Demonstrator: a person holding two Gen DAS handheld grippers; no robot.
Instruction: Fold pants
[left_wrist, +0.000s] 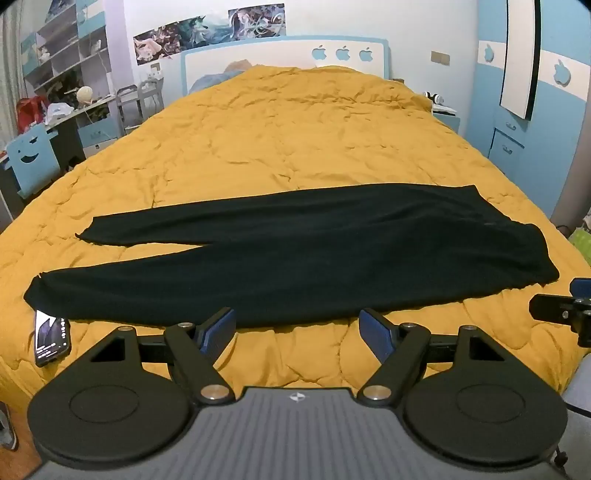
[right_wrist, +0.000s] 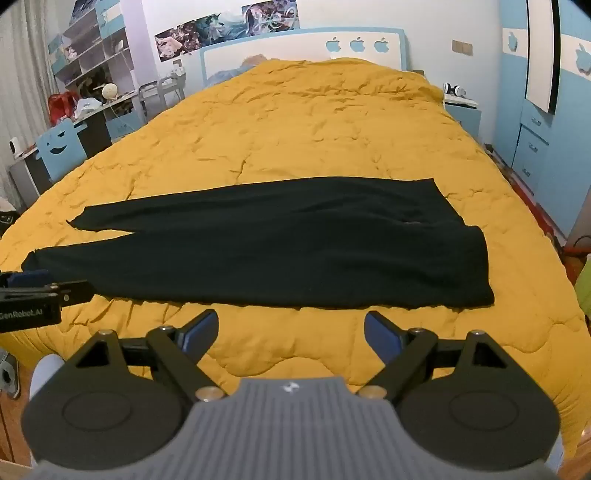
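The black pants (left_wrist: 295, 258) lie flat across the bed (left_wrist: 295, 129) near its foot edge, waistband toward the right side, both legs running left, parted only at the cuffs. A phone (left_wrist: 51, 338) sits at the near left, just beside the lower cuff. Both the left claw (left_wrist: 297, 330) and right claw (right_wrist: 291, 332) hang released, empty, short of the cloth. Folding looks not yet begun; likely next is pinching the near leg's edge and laying it over the far leg.

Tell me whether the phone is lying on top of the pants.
No: the phone lies on the yellow quilt beside the near leg cuff of the pants.
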